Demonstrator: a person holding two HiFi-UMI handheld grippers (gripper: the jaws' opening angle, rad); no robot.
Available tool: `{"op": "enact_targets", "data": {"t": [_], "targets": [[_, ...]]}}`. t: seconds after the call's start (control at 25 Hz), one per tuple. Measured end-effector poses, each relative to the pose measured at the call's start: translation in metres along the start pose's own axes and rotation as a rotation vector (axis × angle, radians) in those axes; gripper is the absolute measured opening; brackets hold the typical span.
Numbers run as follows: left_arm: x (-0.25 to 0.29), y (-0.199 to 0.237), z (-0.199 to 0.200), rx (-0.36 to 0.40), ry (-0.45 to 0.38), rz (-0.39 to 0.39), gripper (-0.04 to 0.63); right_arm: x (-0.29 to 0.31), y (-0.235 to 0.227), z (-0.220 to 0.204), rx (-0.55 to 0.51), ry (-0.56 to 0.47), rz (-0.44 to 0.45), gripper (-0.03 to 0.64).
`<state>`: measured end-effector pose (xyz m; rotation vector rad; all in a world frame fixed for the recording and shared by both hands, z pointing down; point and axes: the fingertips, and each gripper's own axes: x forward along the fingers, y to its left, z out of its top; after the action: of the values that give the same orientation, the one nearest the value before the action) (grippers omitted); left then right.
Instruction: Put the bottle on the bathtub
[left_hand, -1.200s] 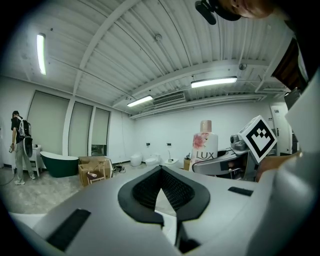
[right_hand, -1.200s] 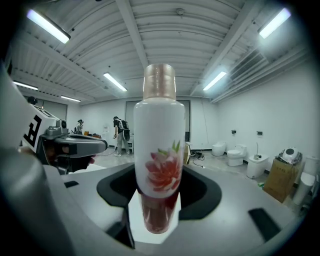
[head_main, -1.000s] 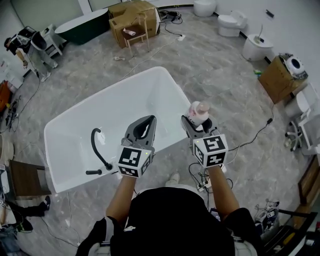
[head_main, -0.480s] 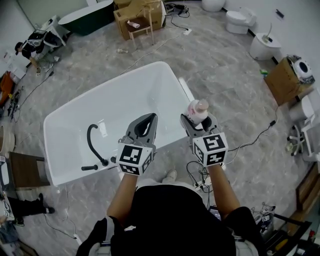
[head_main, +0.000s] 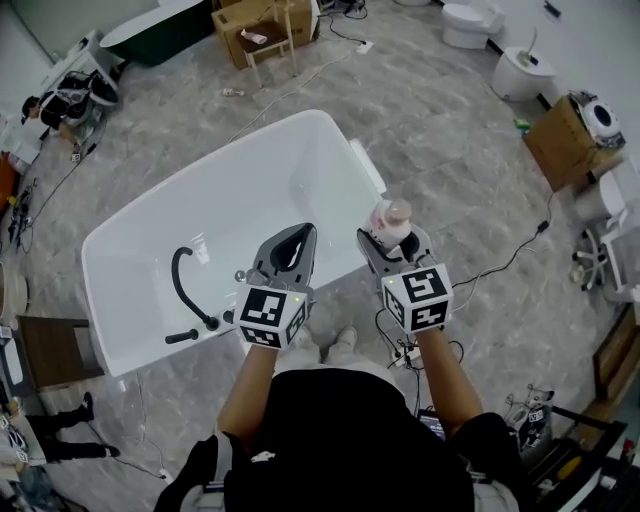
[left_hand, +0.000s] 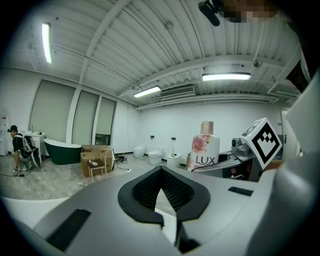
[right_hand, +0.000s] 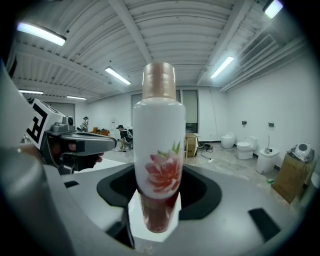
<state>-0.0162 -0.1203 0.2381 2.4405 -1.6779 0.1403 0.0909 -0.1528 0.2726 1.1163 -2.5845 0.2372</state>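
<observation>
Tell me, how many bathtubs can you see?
2. A white bathtub sits in the middle of the floor, right in front of the person. A dark green bathtub stands far off, at the head view's top left. Others may be out of view.

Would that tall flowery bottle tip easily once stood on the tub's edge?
Probably tippy: the bottle is tall and slim, the bathtub rim narrow. Its glossy shell looks stiff, perhaps slippery in the right gripper.
</observation>
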Motion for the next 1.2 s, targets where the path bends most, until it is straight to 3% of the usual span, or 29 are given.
{"op": "enact_targets", "data": {"t": [0.44,1.2], "targets": [[0.002,0.033,-0.047,-0.042,0.067,-0.059,0.012,0.031,0.021,-0.045,0.045,0.095,-0.047,0.244],[0.025,0.073,-0.191,-0.159,0.242,-0.075,0.012,0.099,0.039,-0.173,0.131,0.276,-0.048,0.244]]}}
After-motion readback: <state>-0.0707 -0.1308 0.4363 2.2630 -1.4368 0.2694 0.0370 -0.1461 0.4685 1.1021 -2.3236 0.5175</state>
